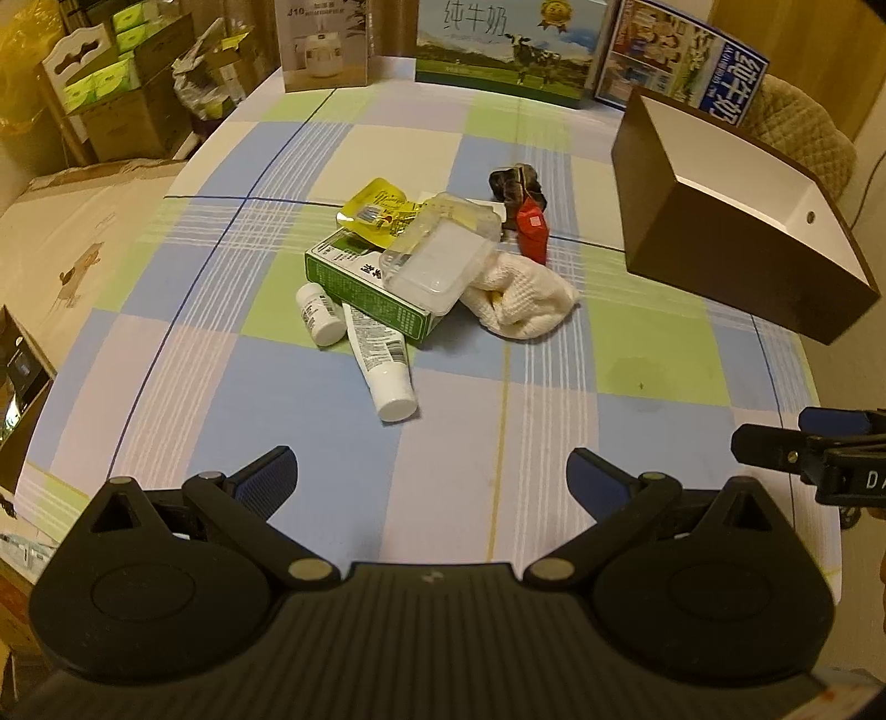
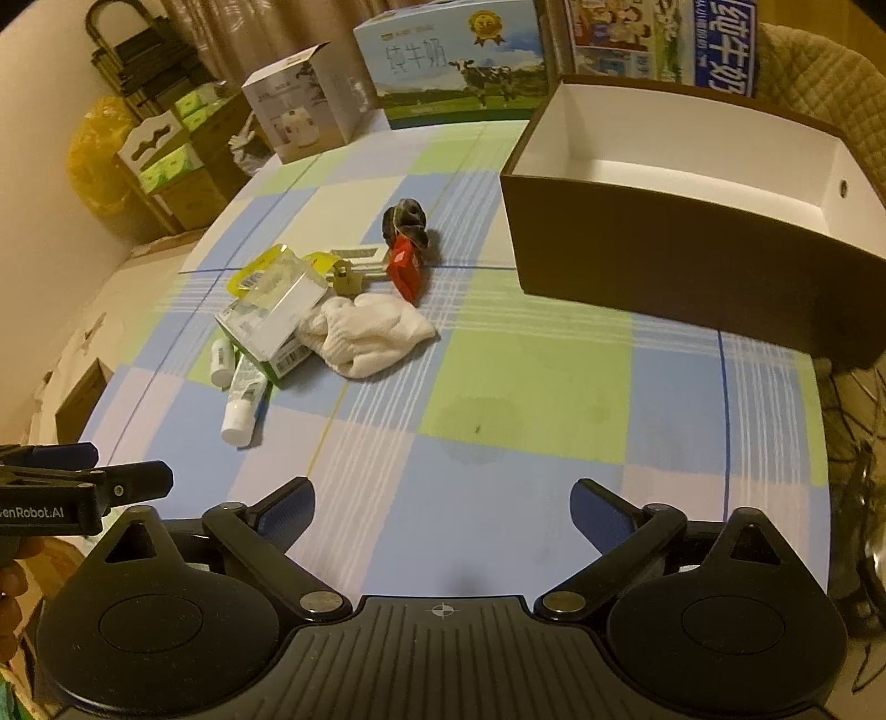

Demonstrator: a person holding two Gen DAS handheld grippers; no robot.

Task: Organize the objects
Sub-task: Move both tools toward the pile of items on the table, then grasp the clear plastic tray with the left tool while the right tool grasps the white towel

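I am holding the left gripper (image 1: 432,476) low over the near part of the checked blue, green and white tablecloth (image 1: 183,354), its blue-padded tongs spread wide apart with nothing between them. The right gripper (image 2: 443,507) is hanging the same way, tongs apart and empty, with the left one showing at its 9 o'clock.

From the left wrist view, the clutter is sitting in one heap at 12 o'clock, well apart from both grippers. A green cardboard carton (image 1: 365,288) is lying flat, with a clear plastic clamshell case (image 1: 437,260) resting on top of it. A white squeeze tube (image 1: 382,360) is pointing its cap toward me from under the carton's near edge, and a small white pill bottle (image 1: 318,313) is lying just beside it at 9 o'clock. A yellow foil pouch (image 1: 376,210) is lying behind the carton, a cream knitted cloth (image 1: 520,302) is touching the case's right side, and a red packet (image 1: 532,230) is leaning beside a dark crumpled wrapper (image 1: 515,183).

The open brown box with a white inside (image 2: 653,243) is standing at 1 o'clock near the table's far right edge, empty. Bare cloth is stretching between the grippers, the heap and the box. Printed milk cartons (image 1: 504,50) are lining the far edge.
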